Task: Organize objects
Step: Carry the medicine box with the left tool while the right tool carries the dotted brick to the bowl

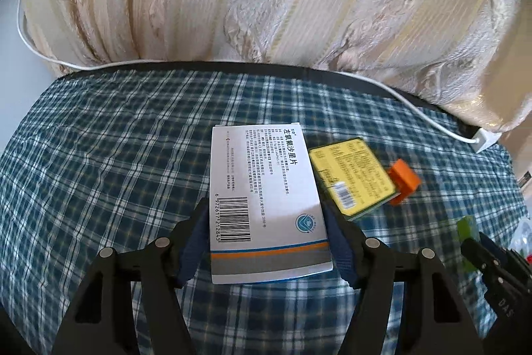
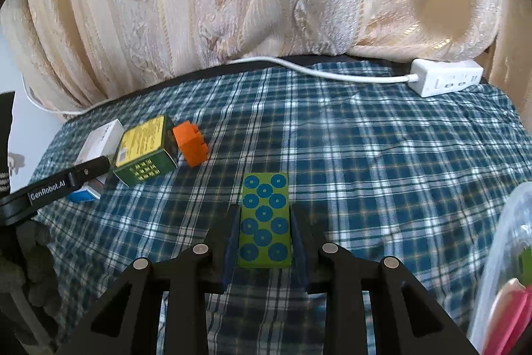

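**Both boxes in hand, row half built**

I have my left hand-held gripper (image 1: 267, 242) clamped on the sides of the white medicine box (image 1: 262, 188), held just beside the yellow-green box (image 1: 352, 177), on its left. My right hand-held gripper (image 2: 264, 242) is pinched narrow on the green dotted box (image 2: 265, 218), nearer me than the yellow-green box and well to its right. The orange block (image 1: 402, 180) sits against the yellow-green box's far right. I judge both held boxes still need placing on the bench's plaid cloth (image 2: 382, 162).
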Available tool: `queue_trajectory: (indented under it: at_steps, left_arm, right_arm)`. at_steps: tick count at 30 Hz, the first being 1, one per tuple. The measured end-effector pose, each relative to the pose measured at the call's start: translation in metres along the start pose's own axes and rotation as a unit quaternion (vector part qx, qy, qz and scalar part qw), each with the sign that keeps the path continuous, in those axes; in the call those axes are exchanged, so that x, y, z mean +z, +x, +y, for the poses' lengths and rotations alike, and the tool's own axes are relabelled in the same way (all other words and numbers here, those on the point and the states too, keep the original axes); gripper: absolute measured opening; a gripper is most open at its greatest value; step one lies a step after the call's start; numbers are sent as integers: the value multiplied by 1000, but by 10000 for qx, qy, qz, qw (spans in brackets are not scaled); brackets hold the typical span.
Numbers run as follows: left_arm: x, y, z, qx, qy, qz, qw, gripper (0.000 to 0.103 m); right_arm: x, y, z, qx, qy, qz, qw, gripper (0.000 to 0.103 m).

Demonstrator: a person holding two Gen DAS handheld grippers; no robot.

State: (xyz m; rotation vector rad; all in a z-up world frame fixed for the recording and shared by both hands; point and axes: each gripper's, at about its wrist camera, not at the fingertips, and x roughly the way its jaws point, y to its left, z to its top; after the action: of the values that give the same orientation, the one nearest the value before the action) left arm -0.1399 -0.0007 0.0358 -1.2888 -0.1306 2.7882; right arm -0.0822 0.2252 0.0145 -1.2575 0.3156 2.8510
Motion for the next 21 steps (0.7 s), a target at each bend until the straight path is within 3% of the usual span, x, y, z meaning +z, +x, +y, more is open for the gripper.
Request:
queue_trajectory:
  at_steps: [11,21]
  left_arm:
    - [-9,-29,-36,-367,327,-142,9987,67]
    - [-22,-58,-80,-716,693,-213,9948,67]
  right_arm:
    - [-10,-57,-36,-151,472,-474,9976,31]
    - [-28,-110,-108,-728,1096,-823,9879,31]
